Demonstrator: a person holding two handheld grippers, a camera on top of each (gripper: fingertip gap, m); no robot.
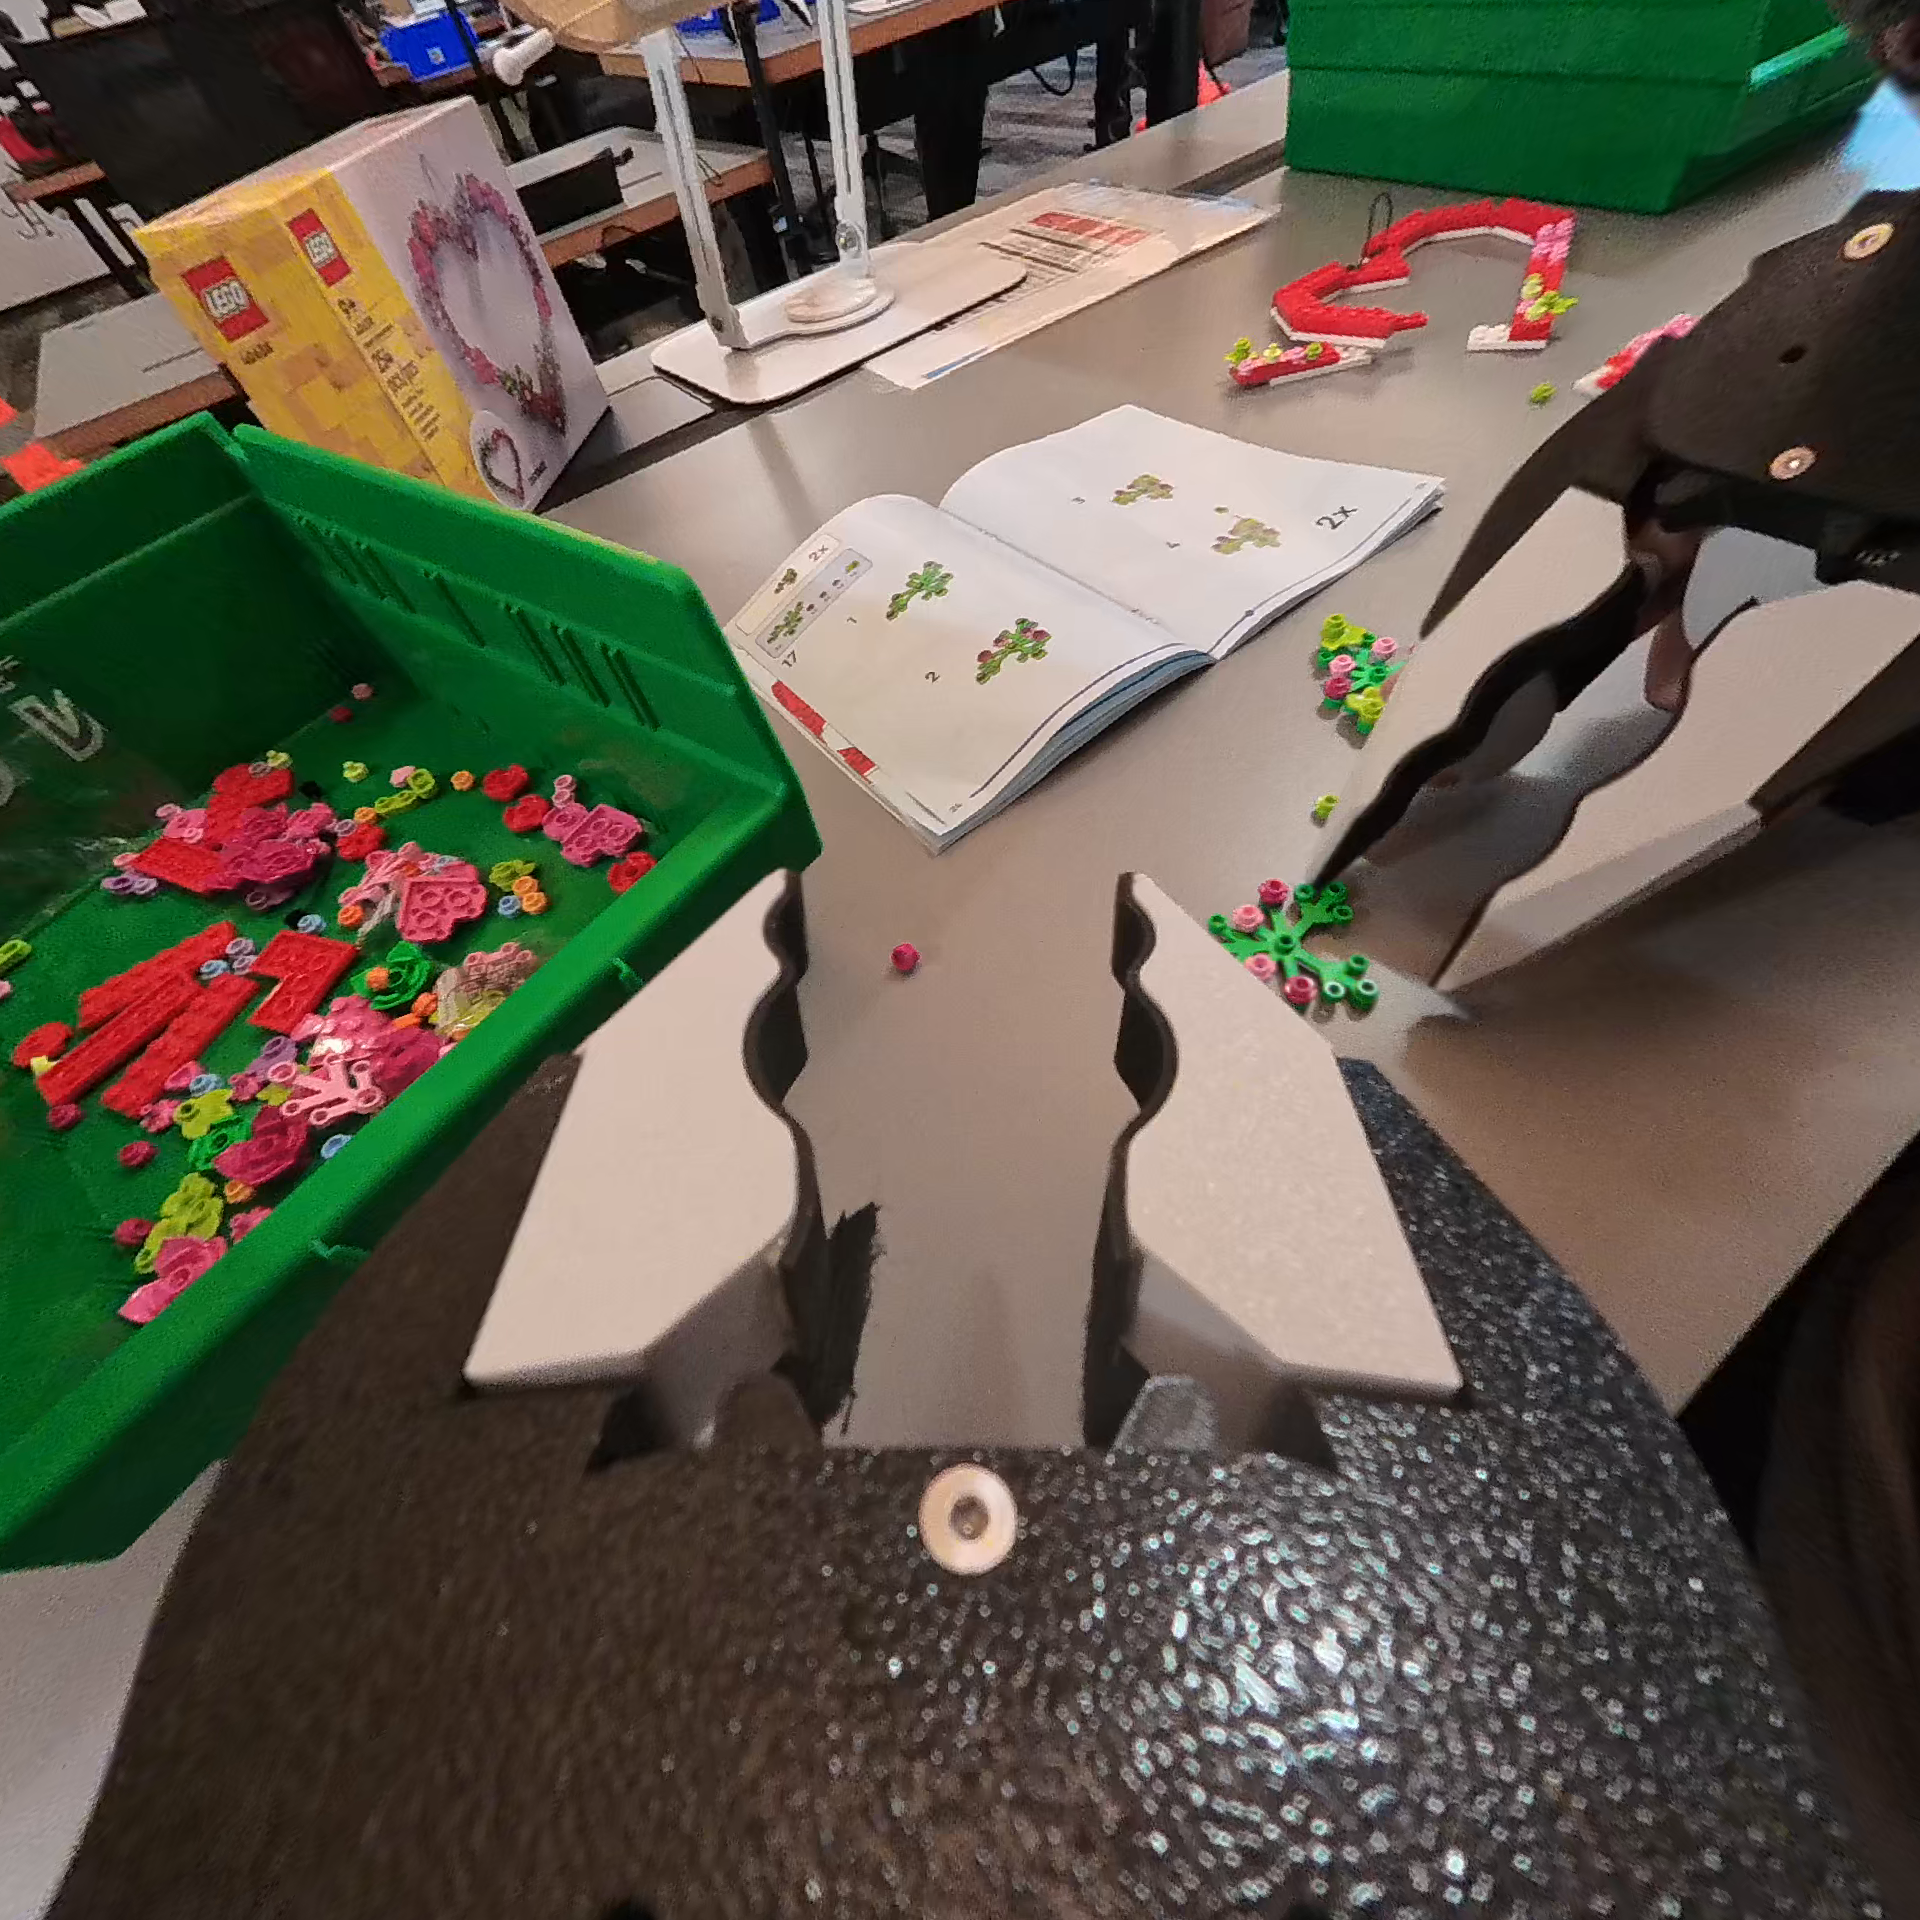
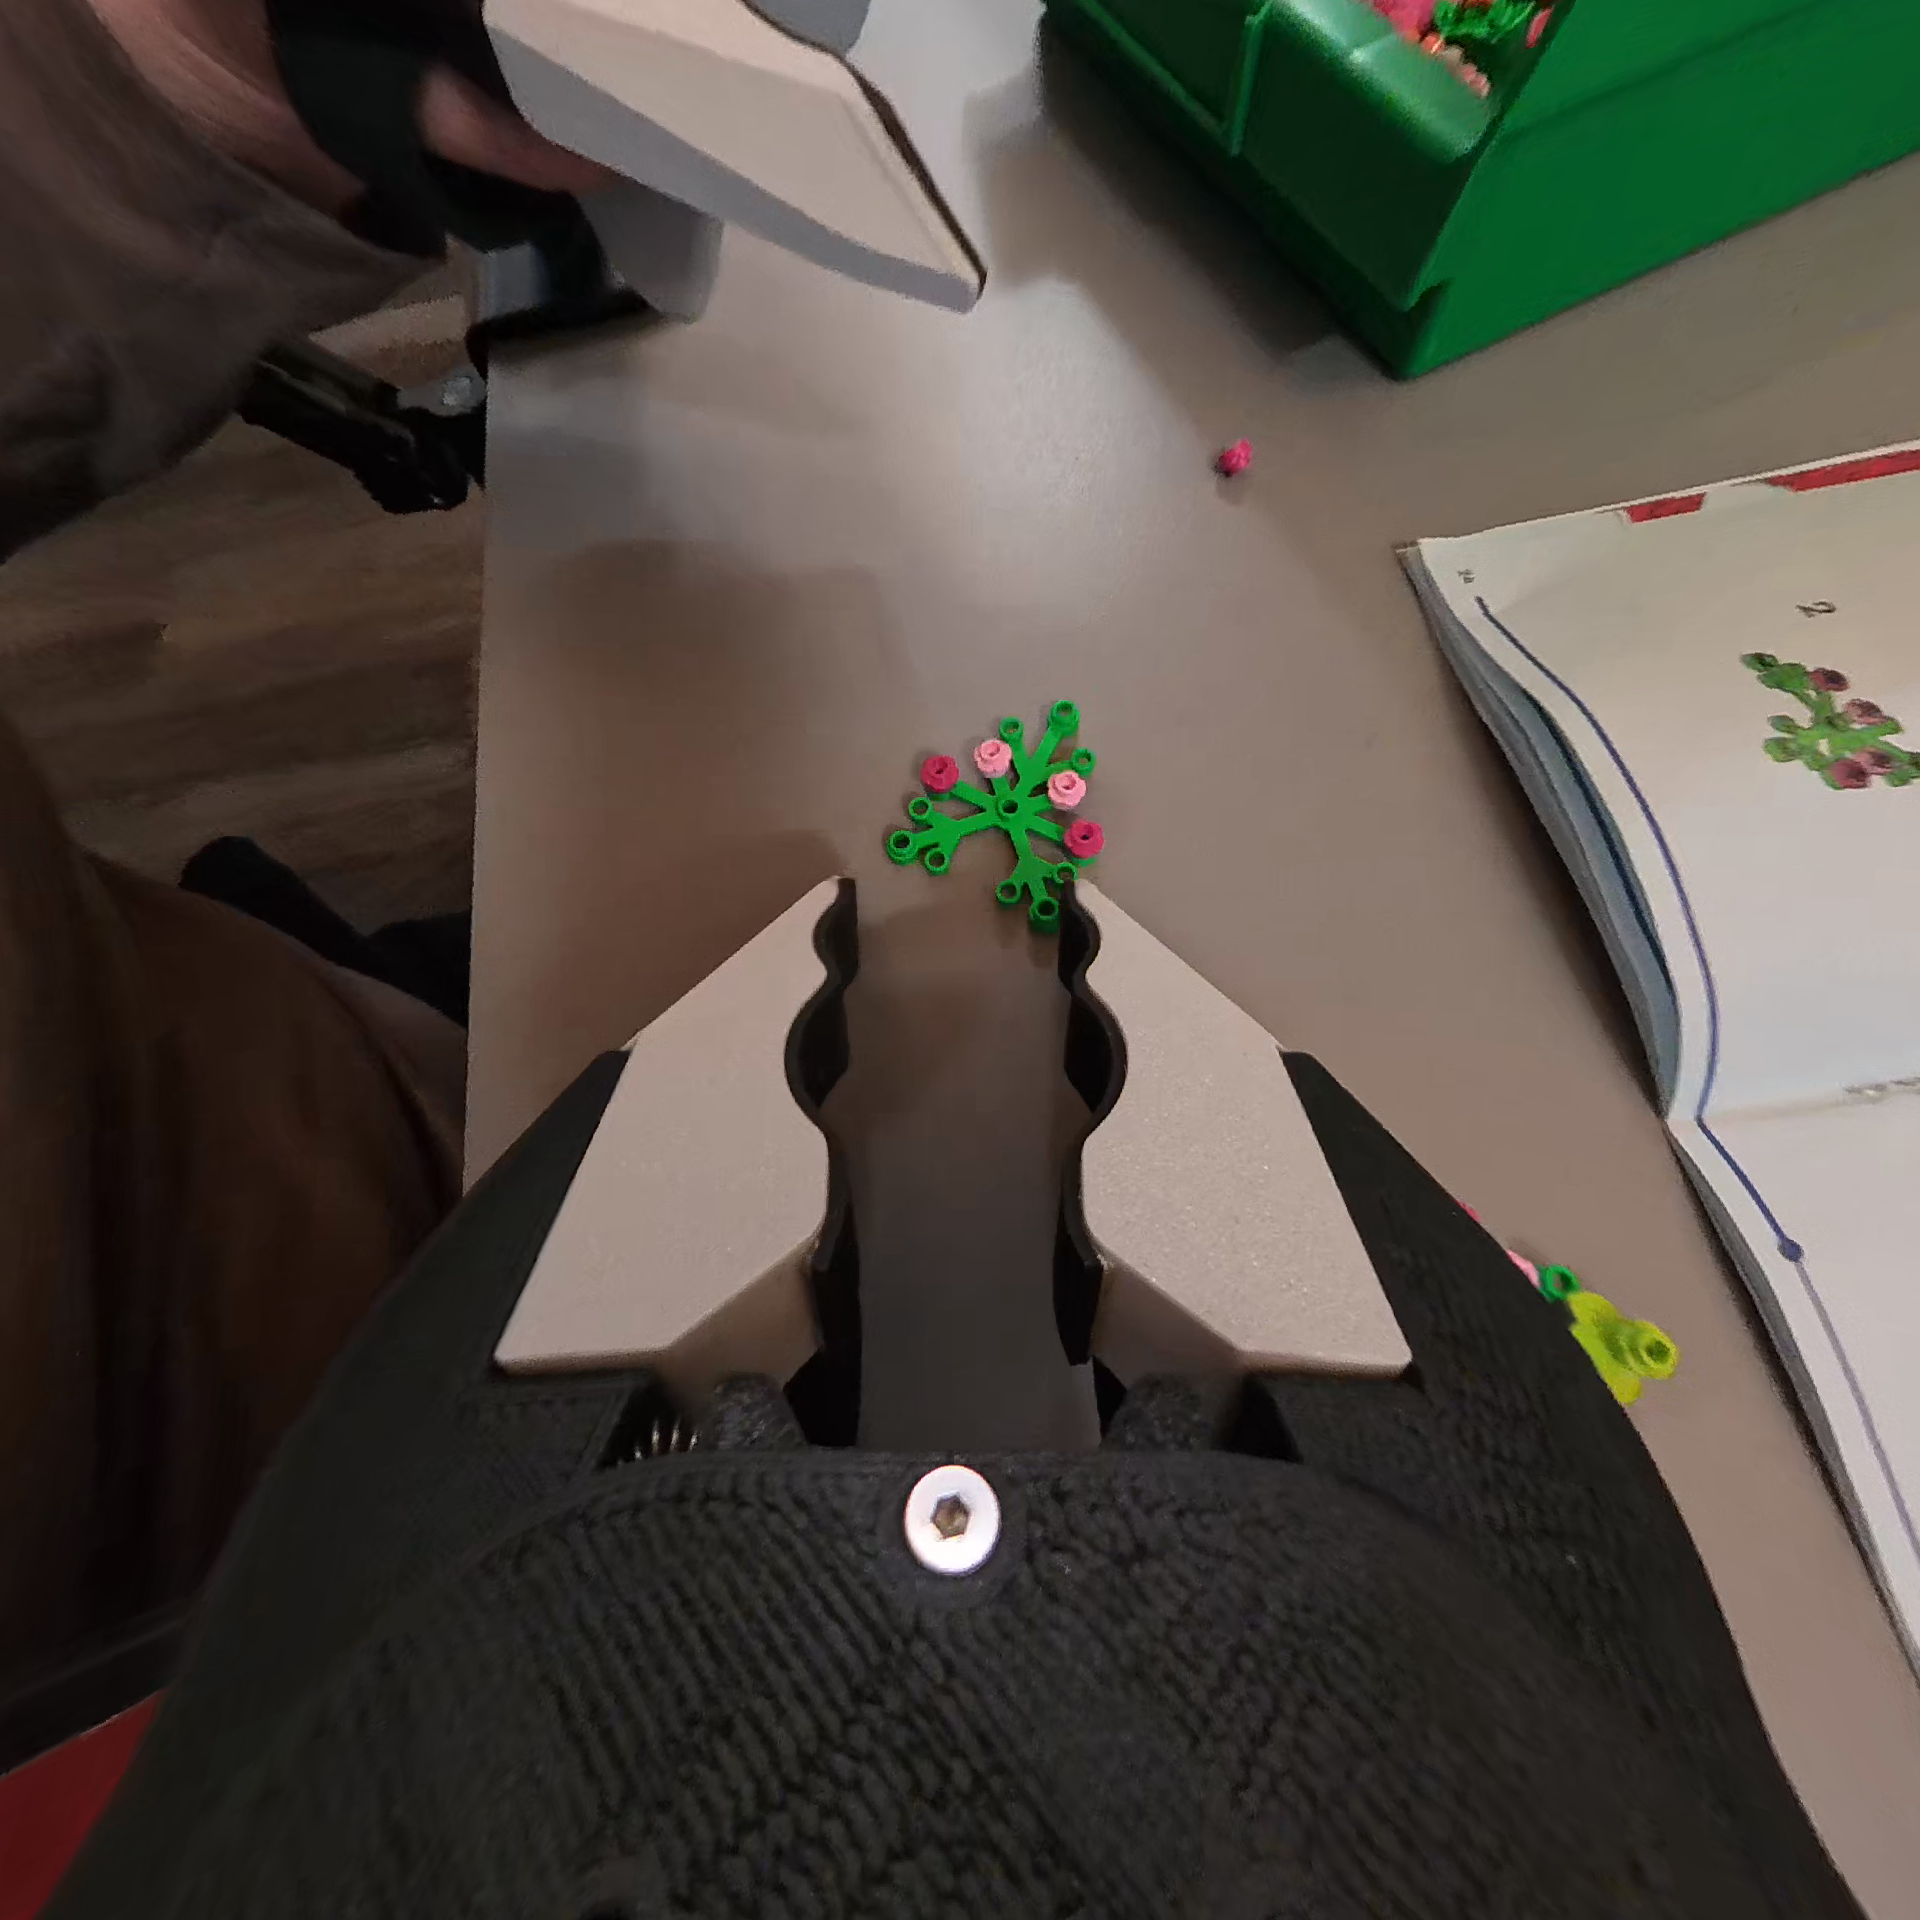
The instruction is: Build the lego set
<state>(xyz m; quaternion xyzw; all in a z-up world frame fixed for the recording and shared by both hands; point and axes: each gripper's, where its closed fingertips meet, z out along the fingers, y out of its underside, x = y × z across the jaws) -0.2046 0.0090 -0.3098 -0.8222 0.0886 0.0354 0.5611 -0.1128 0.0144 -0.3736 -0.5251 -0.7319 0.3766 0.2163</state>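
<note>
Lying flat on smooth grey table (image 2: 727, 644): branching green leaf piece (image 2: 997, 816), round pink studs; both hand-held grippers agape, empty.

An open-plan lab or workshop room, by the look of it. Behind the grey table (image 1: 1039, 935) run rows of other work desks (image 1: 644, 166), a blue bin (image 1: 426, 47) on one of them, dark cables and stands in between. A white desk lamp base (image 1: 831, 312) sits toward the table's far edge, papers (image 1: 1081, 244) beside it. Green plastic parts bins (image 1: 436, 644) stand at the table's left edge and far right corner, industrial storage style. Wood-look flooring (image 2: 260, 644) shows past the table's near edge.
</note>
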